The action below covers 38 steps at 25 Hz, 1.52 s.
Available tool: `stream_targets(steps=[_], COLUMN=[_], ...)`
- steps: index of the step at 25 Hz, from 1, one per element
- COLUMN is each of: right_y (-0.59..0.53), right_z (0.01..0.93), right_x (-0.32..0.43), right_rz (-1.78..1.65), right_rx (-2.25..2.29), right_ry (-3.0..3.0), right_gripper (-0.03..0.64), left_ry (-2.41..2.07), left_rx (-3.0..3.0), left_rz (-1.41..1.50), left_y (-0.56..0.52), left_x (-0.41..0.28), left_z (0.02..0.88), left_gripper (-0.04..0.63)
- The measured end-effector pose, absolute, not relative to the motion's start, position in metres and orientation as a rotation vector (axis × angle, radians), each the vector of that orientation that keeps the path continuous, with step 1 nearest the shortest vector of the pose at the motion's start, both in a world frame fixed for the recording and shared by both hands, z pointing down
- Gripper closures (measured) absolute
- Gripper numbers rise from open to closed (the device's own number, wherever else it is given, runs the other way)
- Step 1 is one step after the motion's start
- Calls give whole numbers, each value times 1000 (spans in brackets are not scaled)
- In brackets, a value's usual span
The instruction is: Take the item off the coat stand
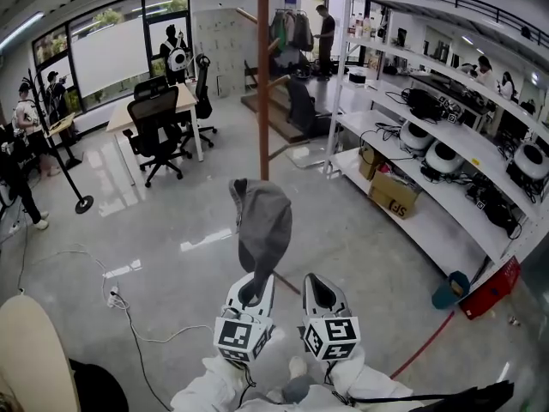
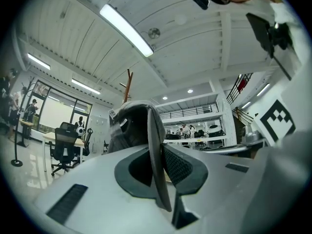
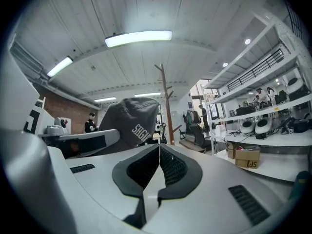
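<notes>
**Head view.** The grey cap (image 1: 262,223) is already clear of the coat stand (image 1: 263,84). The stand's wooden pole rises at 12 o'clock beyond the cap, well apart from it. The cap stands up out of the left tool (image 1: 252,293), with its long axis running from 6 to 12 o'clock. The right tool (image 1: 320,290) sits just beside the left one, at 3 o'clock of it, and does not touch the cap. Bare floor (image 1: 171,230) lies open from 9 to 11 o'clock. The shelving (image 1: 446,144) closes off the 2 o'clock side, and a cable (image 1: 129,316) trails at 8 o'clock.

**Left gripper view.** The left tool is clamped on a thin edge of the cap, probably the brim. The crown bulges at 11 o'clock above the jaws. The stand's top prongs show behind it, apart from it.

**Right gripper view.** The right tool's jaws are together with nothing between them. The cap sits at 10 o'clock and the stand at 12.

The left hand alone carries the cap, so I judge any carrying away goes best toward the open floor.
</notes>
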State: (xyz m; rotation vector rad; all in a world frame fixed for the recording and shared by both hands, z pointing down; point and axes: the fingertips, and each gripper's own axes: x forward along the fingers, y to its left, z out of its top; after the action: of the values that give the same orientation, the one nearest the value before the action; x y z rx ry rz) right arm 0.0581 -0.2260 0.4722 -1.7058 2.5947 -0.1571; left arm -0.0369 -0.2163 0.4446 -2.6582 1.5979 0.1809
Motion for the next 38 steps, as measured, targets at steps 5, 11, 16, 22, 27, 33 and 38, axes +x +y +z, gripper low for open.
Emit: stream_targets(steps=[5, 11, 16, 22, 27, 33, 38], right_y=[-210, -202, -204, -210, -219, -230, -241], right_z=[469, 459, 459, 454, 453, 460, 457], right_x=[58, 61, 58, 54, 52, 49, 51], right_rz=[-144, -125, -101, -104, -81, -78, -74], right_rx=[-1700, -1664, -1635, -1603, -1591, -1580, -1581], right_ry=[2603, 2616, 2663, 2673, 2685, 2699, 2702], right_gripper=[606, 606, 606, 607, 607, 607, 607], left_ry=[1627, 1653, 1657, 1666, 1669, 1673, 1671], left_rx=[-2638, -2612, -2606, -2585, -2576, -2571, -2560], left_rz=[185, 205, 192, 196, 189, 190, 212], left_y=[-199, -187, -189, -193, -203, -214, -225], left_x=[-36, -30, -27, -28, -27, -28, -26], left_z=[442, 435, 436, 431, 431, 437, 429], left_gripper=[568, 568, 568, 568, 568, 568, 568])
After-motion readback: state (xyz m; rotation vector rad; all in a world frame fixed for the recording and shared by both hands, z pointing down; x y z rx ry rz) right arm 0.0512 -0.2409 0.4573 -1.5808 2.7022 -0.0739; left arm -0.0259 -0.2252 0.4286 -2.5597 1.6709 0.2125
